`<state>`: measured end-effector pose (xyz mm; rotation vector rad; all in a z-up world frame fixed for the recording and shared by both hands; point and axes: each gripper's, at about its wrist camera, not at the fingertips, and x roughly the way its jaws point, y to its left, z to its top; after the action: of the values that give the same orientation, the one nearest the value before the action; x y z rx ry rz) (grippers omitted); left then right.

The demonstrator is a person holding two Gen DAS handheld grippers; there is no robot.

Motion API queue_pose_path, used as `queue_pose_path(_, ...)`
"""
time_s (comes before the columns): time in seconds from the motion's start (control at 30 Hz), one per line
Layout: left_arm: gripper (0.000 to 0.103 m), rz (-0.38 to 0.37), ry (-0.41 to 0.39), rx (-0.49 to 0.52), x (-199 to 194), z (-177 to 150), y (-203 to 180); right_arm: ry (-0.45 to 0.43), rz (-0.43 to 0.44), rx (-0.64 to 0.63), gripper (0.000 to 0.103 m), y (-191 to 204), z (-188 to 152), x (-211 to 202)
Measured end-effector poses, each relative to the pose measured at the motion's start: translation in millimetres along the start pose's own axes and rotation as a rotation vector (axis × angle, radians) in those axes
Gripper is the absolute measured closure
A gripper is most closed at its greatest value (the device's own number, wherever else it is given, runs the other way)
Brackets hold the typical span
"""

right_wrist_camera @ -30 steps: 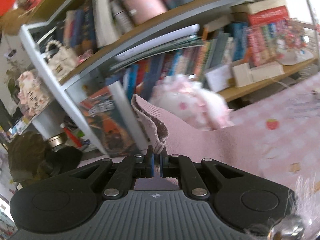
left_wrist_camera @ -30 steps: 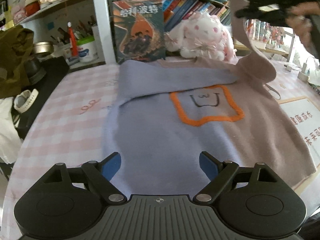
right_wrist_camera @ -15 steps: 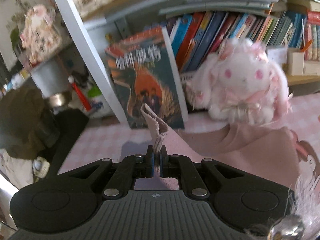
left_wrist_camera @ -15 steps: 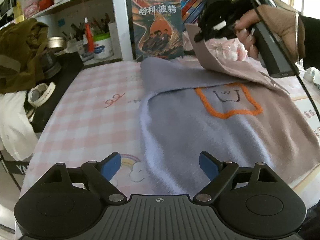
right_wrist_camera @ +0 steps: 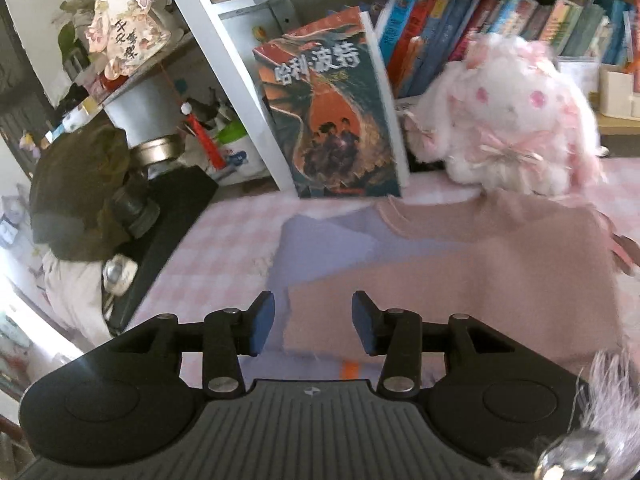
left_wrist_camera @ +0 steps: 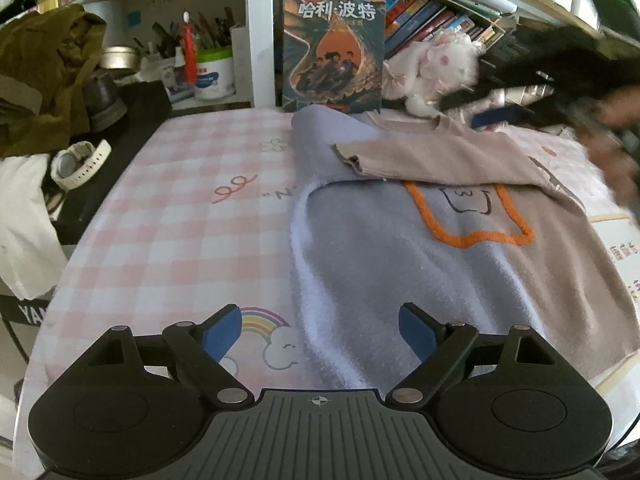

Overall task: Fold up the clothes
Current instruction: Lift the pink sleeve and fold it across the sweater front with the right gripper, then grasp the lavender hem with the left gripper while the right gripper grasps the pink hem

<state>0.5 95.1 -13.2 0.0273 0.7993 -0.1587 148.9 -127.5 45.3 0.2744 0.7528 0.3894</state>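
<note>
Sweater (left_wrist_camera: 400,264) spread flat on bench (left_wrist_camera: 168,232), lavender on the left, dusty pink on the right, orange-outlined patch at centre. Pink sleeve (left_wrist_camera: 432,156) laid across the chest toward the left, cuff resting on the lavender shoulder. Left claw (left_wrist_camera: 320,330) spread wide, empty, poised over the near hem. Right claw (right_wrist_camera: 313,326) parted, gripping nothing, just above the folded sleeve's cuff edge; seen from the left wrist only as a dark blur at far right.

Likely risks: sleeve sliding back off the body, since nothing pins it; a parted finger snagging the fuzzy knit on any sideways drag and pulling the fold askew; near hem bunching if pinched through one layer only; far collar edge close to the book (left_wrist_camera: 334,46) and the plush rabbit (left_wrist_camera: 434,66), either easily toppled by a fold carried too far back.

Pink-and-white checked cover on the bench, printed with a rainbow and doodles. Behind, a white shelving unit crowded with books, pen pots and ornaments. At left, an olive jacket (left_wrist_camera: 44,76) heaped above a white watch (left_wrist_camera: 80,162).
</note>
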Motion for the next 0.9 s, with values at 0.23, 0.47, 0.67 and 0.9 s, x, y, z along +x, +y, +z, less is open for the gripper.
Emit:
queue_pose_path(0.23,0.015,-0.003,0.037,0.016,4,-5,0,0.025,-0.185,-0.083,0.062,-34,-55,-62)
queue_pose_path(0.47,0.016,-0.008,0.076,-0.033,-1,-15,11,0.06,-0.339,-0.104,0.062,-64,-114,-115)
queue_pose_path(0.67,0.031,-0.036,0.107,-0.111,-5,-23,21,0.091,-0.375,0.005,0.062,-84,-151,-142)
queue_pose_path(0.9,0.051,-0.1,0.152,-0.214,3,-27,29,0.117,-0.384,0.132,0.064,-102,-184,-163)
